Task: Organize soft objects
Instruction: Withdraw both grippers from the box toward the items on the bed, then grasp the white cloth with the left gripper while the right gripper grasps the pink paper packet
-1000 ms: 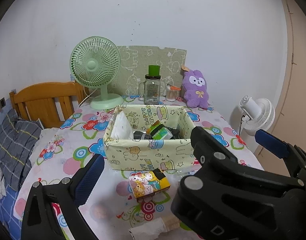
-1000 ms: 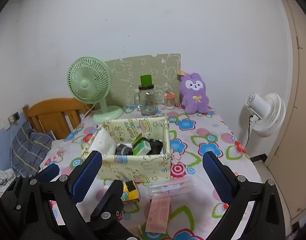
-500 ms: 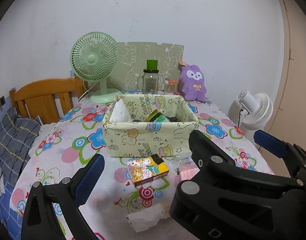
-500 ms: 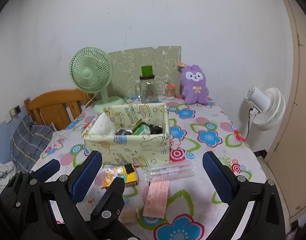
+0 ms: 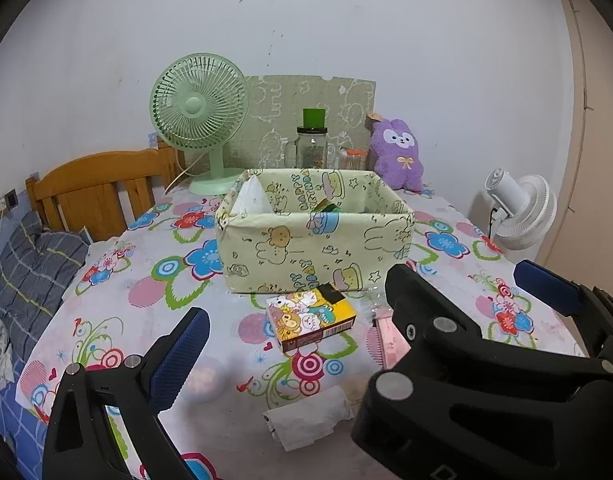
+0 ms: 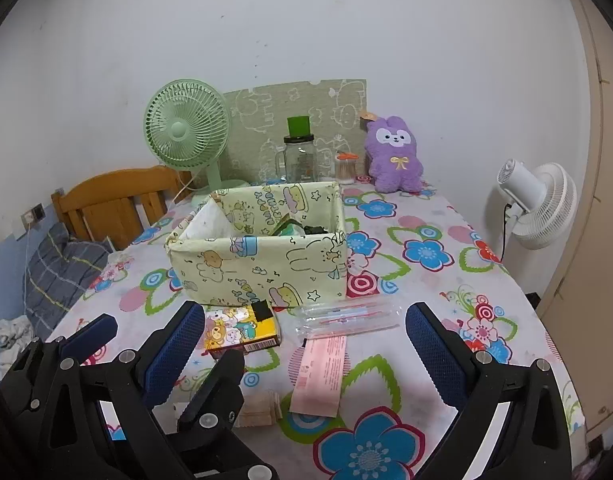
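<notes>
The pale yellow fabric storage box printed with cartoon animals [image 6: 262,252] stands open near the middle of the flower-patterned tablecloth [image 6: 426,248]. Inside the box, a white soft bundle [image 5: 252,198] leans at its left end, and green and dark packets [image 6: 302,229] lie toward its right end. Just in front of the box lies a small yellow carton with cartoon characters [image 5: 309,316], one corner close against the box's front wall. In front of the box and to the carton's right sits a clear plastic packet with red-striped contents [image 6: 348,316], and a pink paper slip [image 6: 320,374] lies just in front of that. Nearer the cameras than the box, a rolled white tissue pack [image 5: 306,416] and a small tan wooden block [image 6: 260,408] rest on the cloth.

Both grippers hover in front of the box, above the cloth. The left gripper [image 5: 358,316] has its blue-padded fingers [image 5: 178,356] spread wide and grasps nothing. The right gripper [image 6: 306,354] is likewise released, its blue pads [image 6: 434,354] far apart and empty.

Behind the box stand a mint green desk fan [image 6: 186,136], a glass jar with a green lid [image 6: 300,152] and a purple plush rabbit [image 6: 394,156]. To the right of the box, off the table, is a white floor fan [image 6: 538,204].
</notes>
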The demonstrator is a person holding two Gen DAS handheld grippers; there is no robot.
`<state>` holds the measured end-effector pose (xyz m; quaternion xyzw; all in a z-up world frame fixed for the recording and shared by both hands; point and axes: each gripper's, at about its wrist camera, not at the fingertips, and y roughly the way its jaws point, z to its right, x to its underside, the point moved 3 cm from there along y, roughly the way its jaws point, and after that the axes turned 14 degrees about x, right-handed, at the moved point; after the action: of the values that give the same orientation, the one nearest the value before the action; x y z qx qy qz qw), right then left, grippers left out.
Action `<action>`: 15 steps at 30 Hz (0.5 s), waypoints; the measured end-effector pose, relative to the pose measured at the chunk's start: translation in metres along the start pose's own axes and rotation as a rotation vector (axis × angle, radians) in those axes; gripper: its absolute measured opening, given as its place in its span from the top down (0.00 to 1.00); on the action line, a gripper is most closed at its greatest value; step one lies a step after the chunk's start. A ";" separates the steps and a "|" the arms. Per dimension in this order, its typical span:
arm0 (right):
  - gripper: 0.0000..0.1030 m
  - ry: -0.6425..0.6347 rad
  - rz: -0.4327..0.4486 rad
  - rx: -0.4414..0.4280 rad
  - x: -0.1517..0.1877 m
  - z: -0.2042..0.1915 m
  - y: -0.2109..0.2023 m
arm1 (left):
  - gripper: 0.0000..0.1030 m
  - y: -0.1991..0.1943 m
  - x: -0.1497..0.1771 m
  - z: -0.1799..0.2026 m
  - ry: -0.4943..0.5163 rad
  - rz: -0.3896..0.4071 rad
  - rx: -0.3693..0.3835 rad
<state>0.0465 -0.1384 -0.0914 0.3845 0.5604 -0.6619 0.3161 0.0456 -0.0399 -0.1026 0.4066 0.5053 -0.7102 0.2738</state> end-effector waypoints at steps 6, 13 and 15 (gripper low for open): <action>0.01 0.012 -0.042 -0.012 0.013 -0.002 0.011 | 0.02 0.010 0.011 -0.003 0.009 -0.036 0.000; 0.01 0.014 -0.101 -0.021 0.032 -0.004 0.025 | 0.06 0.027 0.028 -0.012 -0.020 -0.104 0.008; 0.01 0.011 -0.118 -0.022 0.036 -0.004 0.030 | 0.06 0.031 0.032 -0.011 -0.017 -0.123 0.014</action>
<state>0.0543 -0.1394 -0.1374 0.3511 0.5912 -0.6709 0.2777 0.0573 -0.0395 -0.1467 0.3705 0.5219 -0.7327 0.2313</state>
